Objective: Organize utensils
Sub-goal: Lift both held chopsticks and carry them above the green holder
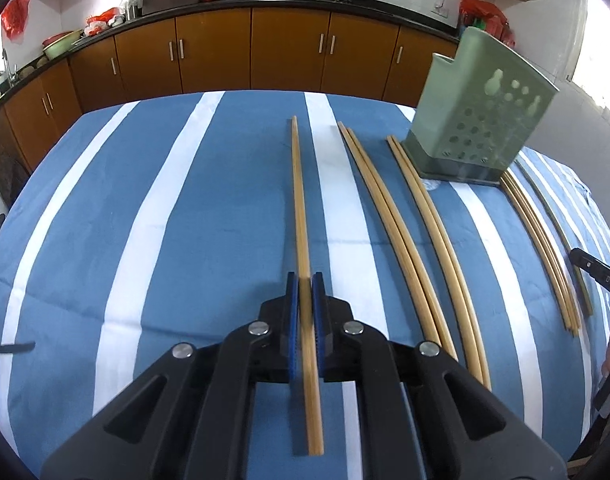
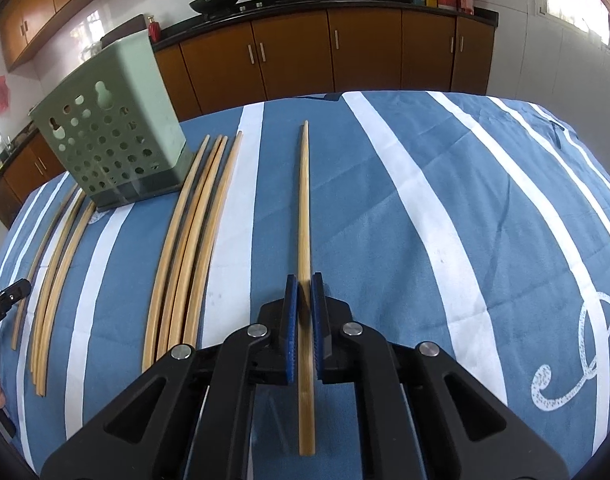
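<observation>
Chopstick (image 1: 301, 216) pinched by left gripper (image 1: 305, 280) | another chopstick (image 2: 304, 200) pinched by right gripper (image 2: 304, 280), seemingly lifted

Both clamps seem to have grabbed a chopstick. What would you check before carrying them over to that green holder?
1. Left gripper shut on a chopstick: ok, the blue pads press both sides.
2. Right gripper shut on its chopstick: ok, same pinch.
3. Green utensil holder upright on the striped tablecloth: ok.
4. Holder's opening free: cannot tell, neither view looks into its top.
5. Other chopsticks on the cloth clear of both grippers: ok, they lie apart to the side.
6. Held chopsticks lifted off the cloth: cannot tell from these angles.
</observation>
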The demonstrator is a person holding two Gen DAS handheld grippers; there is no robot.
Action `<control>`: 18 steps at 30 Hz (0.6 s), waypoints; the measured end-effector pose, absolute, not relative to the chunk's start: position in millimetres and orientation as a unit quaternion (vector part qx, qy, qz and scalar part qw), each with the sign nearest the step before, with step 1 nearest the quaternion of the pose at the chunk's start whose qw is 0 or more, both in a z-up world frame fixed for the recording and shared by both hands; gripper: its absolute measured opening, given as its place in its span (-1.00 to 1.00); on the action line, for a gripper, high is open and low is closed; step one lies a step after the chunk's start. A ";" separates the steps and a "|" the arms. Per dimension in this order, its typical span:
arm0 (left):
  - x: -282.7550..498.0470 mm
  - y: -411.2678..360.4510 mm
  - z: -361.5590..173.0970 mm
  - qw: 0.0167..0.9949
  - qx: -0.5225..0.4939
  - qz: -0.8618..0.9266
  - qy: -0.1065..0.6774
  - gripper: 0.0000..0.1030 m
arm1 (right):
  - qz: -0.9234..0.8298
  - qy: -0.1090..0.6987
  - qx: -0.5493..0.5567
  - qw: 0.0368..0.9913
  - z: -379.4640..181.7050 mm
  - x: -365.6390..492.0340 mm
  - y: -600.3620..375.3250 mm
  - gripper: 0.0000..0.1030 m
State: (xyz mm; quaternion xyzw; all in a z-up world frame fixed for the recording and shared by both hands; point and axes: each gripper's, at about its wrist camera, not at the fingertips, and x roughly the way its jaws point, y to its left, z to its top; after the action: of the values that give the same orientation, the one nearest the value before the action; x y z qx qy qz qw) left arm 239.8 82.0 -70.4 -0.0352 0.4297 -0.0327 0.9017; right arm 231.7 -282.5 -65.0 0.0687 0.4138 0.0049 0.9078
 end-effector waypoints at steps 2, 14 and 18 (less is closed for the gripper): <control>235.1 82.5 -70.4 0.901 -0.034 -0.033 0.431 -0.82 | 0.006 0.416 0.067 0.907 -64.7 227.5 -282.1 -0.85; 226.5 77.0 -61.8 0.904 -0.004 -0.021 0.427 -0.85 | 0.010 0.399 0.075 0.914 -56.9 208.8 -286.6 -0.85; 217.5 79.7 -26.0 0.924 -0.002 -0.023 0.381 -0.85 | 0.005 0.349 0.082 0.933 -26.9 196.5 -294.9 -0.86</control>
State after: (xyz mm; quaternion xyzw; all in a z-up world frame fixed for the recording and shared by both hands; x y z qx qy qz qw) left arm 217.5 79.7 -26.0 -0.0018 0.3812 -0.0225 0.9242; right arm 196.5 -294.9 -26.9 0.0816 0.3493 0.0054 0.9334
